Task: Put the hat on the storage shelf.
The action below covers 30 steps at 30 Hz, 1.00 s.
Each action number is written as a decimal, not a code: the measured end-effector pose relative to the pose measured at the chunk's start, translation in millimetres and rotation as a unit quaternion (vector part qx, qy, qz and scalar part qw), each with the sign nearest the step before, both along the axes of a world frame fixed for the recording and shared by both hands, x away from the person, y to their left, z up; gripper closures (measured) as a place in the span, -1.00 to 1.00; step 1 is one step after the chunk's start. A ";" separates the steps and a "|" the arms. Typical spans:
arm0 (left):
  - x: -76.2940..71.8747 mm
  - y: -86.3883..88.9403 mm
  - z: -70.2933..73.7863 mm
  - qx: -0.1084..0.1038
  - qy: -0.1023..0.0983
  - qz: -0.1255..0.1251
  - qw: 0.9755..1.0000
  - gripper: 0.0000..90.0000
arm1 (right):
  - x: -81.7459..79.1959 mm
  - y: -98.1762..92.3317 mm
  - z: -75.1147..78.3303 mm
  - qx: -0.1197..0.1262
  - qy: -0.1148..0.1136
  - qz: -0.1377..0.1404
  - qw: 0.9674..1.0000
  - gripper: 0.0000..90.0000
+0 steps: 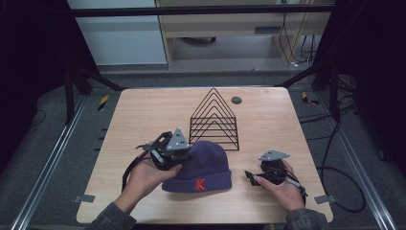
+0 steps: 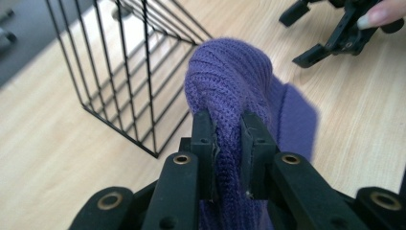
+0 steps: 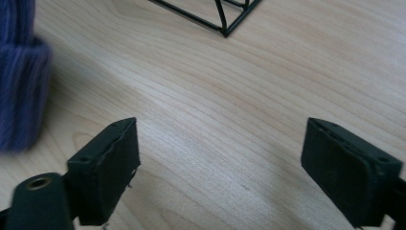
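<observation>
Since the left gripper [image 1: 184, 155] is clenched on a fold of the purple beanie [image 1: 203, 167] at its crown, just in front of the wire rack [image 1: 214, 120], lift slow w/ the pinch deep so the knit won't slip. Beanie's brim rests on the table [image 1: 143, 110]. Right gripper [image 1: 250, 178], right of the beanie and apart from it, jaws released, nothing between; bring it to the brim for support.

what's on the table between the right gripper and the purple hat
Nothing: bare wood separates the right gripper from the purple hat, seen in the high view and the right gripper view.
</observation>
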State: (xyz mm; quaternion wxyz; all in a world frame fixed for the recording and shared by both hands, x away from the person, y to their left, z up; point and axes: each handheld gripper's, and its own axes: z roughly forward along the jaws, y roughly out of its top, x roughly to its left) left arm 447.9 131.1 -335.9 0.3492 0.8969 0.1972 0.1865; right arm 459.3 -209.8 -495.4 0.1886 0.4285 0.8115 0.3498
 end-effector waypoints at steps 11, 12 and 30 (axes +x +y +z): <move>2.6 31.8 65.2 -0.010 -0.052 0.008 0.999 0.74 | -14.0 15.1 30.7 -0.004 -0.028 0.032 0.999 -0.26; 3.7 35.4 69.8 -0.012 -0.054 0.010 0.998 0.74 | -15.9 19.3 35.3 -0.003 -0.033 0.038 0.999 -0.25; 22.1 69.8 120.4 -0.035 -0.080 0.012 0.996 0.74 | -4.0 97.2 140.3 0.036 -0.084 0.180 0.979 -0.14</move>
